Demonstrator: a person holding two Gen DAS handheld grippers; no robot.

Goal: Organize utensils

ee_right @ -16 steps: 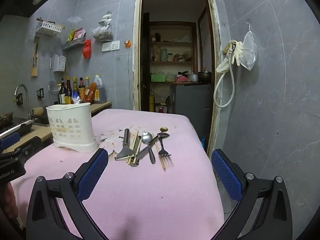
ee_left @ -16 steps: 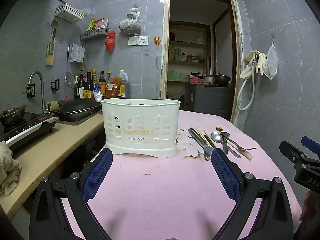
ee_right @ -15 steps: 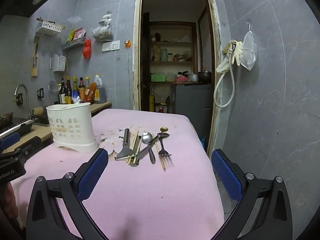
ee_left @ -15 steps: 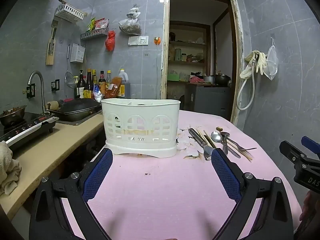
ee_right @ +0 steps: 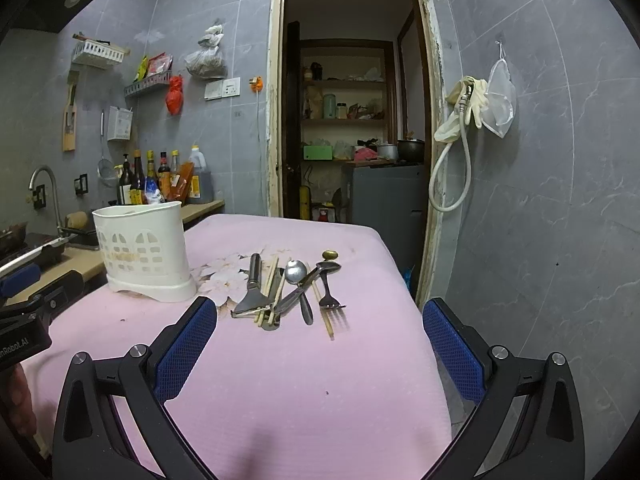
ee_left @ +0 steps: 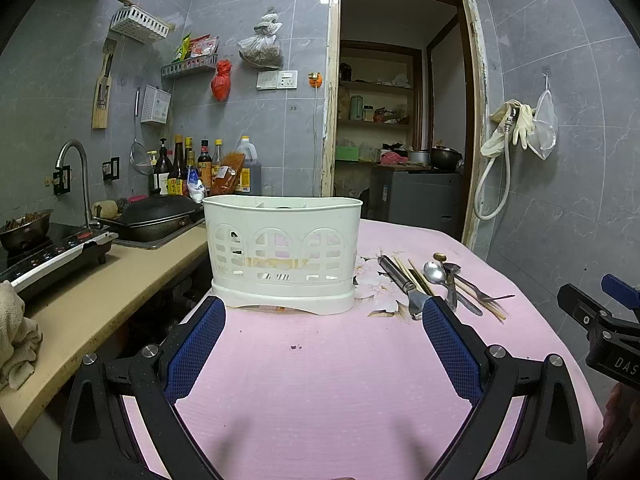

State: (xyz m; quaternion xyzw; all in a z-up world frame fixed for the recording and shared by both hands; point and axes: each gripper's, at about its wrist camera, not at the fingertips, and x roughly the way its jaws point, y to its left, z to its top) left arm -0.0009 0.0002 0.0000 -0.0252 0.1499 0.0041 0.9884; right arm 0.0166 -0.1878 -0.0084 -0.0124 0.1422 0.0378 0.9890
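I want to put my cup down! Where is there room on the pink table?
The near half of the pink table is bare, between the right gripper and the utensil pile. It is crowded farther back: the pile lies right beside the white basket.

Table under pink cloth (ee_right: pixel 304 380), flower print near holder. White slotted utensil holder (ee_right: pixel 144 256) upright at left part. Right of it, loose heap of utensils: peeler (ee_right: pixel 251 288), wooden chopsticks (ee_right: pixel 270 280), spoon (ee_right: pixel 297 273), fork (ee_right: pixel 329 292), knife-like piece, overlapping, all flat on cloth. Few dark crumbs (ee_left: pixel 295 347) on bare cloth in front of holder.
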